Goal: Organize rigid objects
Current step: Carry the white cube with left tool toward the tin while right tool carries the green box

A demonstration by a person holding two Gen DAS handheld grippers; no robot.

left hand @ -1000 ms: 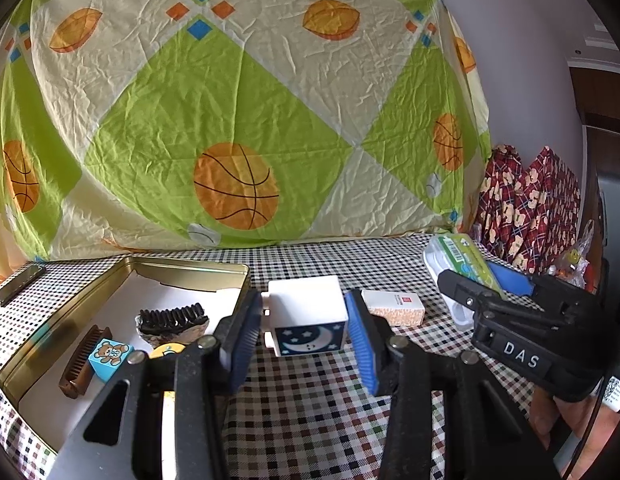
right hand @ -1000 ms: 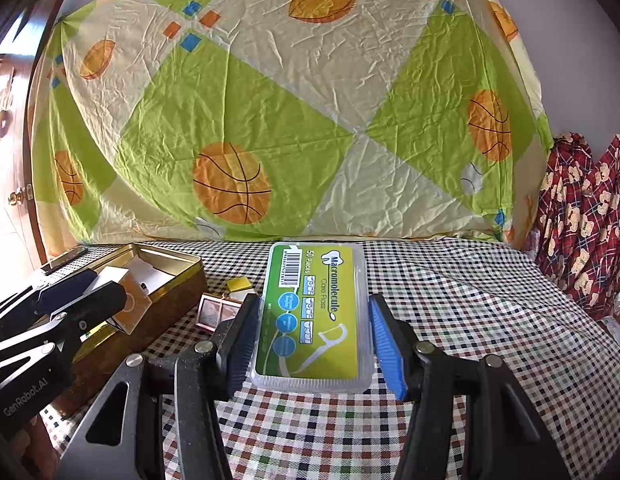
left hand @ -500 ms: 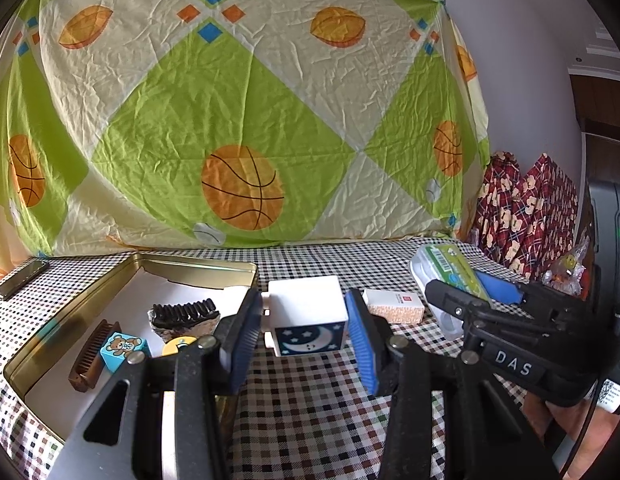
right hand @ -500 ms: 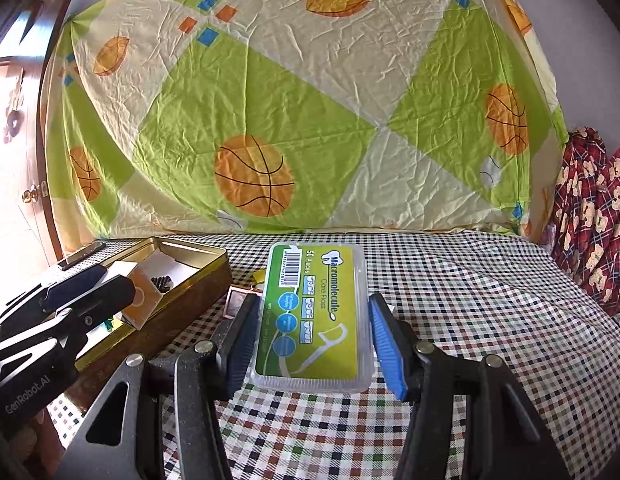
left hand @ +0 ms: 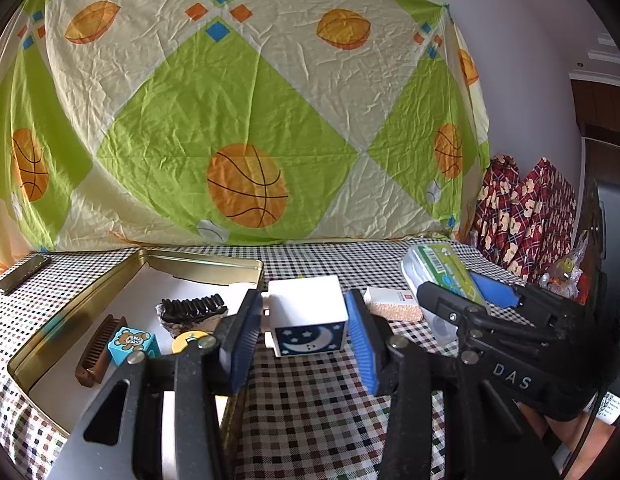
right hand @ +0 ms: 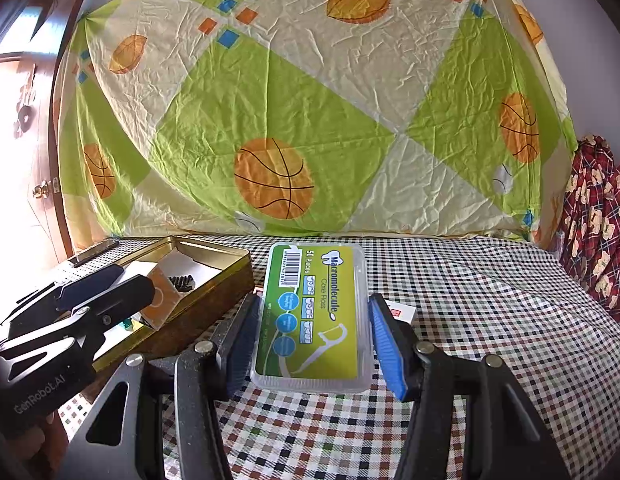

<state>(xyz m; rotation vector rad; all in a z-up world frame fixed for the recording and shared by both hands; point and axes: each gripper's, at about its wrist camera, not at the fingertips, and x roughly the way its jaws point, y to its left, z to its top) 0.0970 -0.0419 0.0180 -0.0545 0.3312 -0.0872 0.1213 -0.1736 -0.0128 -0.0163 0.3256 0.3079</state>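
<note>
My left tongs (left hand: pixel 306 334) clamp a white cube with a moon face (left hand: pixel 308 316), blue pads pressed to both its sides, above the checkered bench (left hand: pixel 310 400). Left of it sits the gold tin tray (left hand: pixel 62 320) with a brown comb (left hand: pixel 96 350), a bear block (left hand: pixel 132 344) and a black hair claw (left hand: pixel 192 306). My right tongs (left hand: pixel 467 292) grip a green floss box (left hand: pixel 445 276) beside a small white box (left hand: pixel 391 302).
</note>
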